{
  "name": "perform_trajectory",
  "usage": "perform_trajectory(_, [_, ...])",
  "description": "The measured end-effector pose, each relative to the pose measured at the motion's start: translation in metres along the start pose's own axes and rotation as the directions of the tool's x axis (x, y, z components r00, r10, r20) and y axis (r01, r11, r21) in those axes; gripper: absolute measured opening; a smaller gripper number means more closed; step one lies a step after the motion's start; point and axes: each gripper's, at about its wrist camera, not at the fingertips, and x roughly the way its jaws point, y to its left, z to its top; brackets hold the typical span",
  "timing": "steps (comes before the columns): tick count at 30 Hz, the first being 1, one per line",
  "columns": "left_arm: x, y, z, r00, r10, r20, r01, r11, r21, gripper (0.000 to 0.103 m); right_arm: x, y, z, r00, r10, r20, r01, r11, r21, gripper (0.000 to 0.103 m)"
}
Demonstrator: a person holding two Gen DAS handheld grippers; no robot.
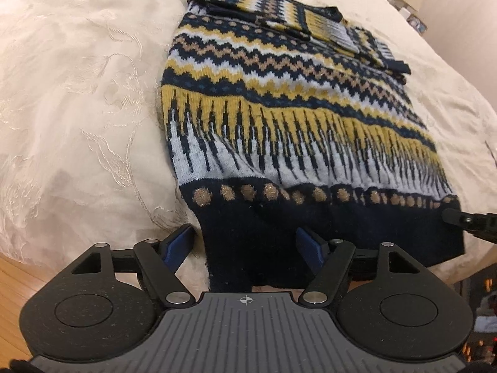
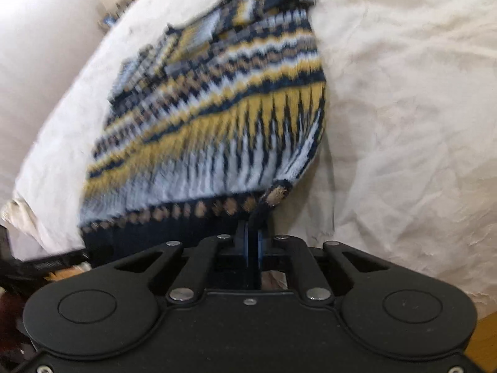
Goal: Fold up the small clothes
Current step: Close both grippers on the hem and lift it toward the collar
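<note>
A knitted sweater (image 1: 279, 93) with navy, yellow, white and tan zigzag bands lies flat on a cream bedspread (image 1: 77, 93), sleeves folded across its far end. My left gripper (image 1: 245, 244) stands open at the near left corner of the navy hem (image 1: 242, 233), which lies between its blue pads (image 1: 180, 242) without being pressed. In the right wrist view my right gripper (image 2: 253, 233) is shut on the other hem corner (image 2: 273, 195), which is bunched and pulled up a little. The sweater (image 2: 217, 108) is motion-blurred there. The right gripper's tip (image 1: 466, 220) shows at the left view's right edge.
The bedspread (image 2: 403, 93) spreads wide to both sides of the sweater. Wooden floor (image 1: 12, 279) shows past the bed's near edge. Small cluttered items (image 1: 416, 21) stand against a pale wall beyond the far corner. A dark bar (image 2: 52, 262) pokes in at the right view's lower left.
</note>
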Motion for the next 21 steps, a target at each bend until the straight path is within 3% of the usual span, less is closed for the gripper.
perform_trajectory(4, [-0.002, -0.002, -0.001, 1.0, 0.001, 0.019, 0.0, 1.0, -0.023, 0.071, -0.016, -0.007, 0.004, 0.999, -0.036, 0.038, 0.036, 0.999, 0.011, 0.012])
perform_trajectory(12, [0.007, 0.002, -0.007, 1.0, -0.026, -0.003, 0.026, 0.999, -0.044, 0.07, -0.01, -0.009, 0.002, 0.997, -0.074, 0.011, 0.074, 0.997, 0.001, 0.012])
perform_trajectory(13, [0.007, 0.002, -0.008, 0.999, -0.042, 0.003, 0.042, 0.998, -0.05, 0.064, -0.009, -0.008, 0.002, 0.997, -0.071, 0.008, 0.071, 0.997, 0.0, 0.012])
perform_trajectory(15, [0.004, 0.004, -0.009, 0.997, -0.077, 0.024, 0.078, 0.995, -0.069, 0.042, -0.009, -0.007, 0.002, 0.998, -0.066, 0.005, 0.066, 0.998, -0.008, 0.012])
perform_trajectory(16, [0.001, 0.004, -0.009, 0.996, -0.076, 0.036, 0.079, 0.994, -0.08, 0.023, -0.009, -0.007, 0.002, 0.998, -0.063, 0.004, 0.063, 0.998, -0.009, 0.012])
perform_trajectory(17, [-0.003, 0.004, -0.008, 0.997, -0.067, 0.048, 0.071, 0.994, -0.088, 0.014, -0.01, -0.007, 0.002, 0.998, -0.058, 0.005, 0.058, 0.998, -0.008, 0.012])
perform_trajectory(21, [-0.028, 0.005, -0.003, 0.989, -0.073, 0.131, 0.087, 0.991, -0.106, 0.006, -0.018, -0.005, 0.005, 0.999, -0.02, 0.029, 0.02, 1.0, 0.001, 0.012])
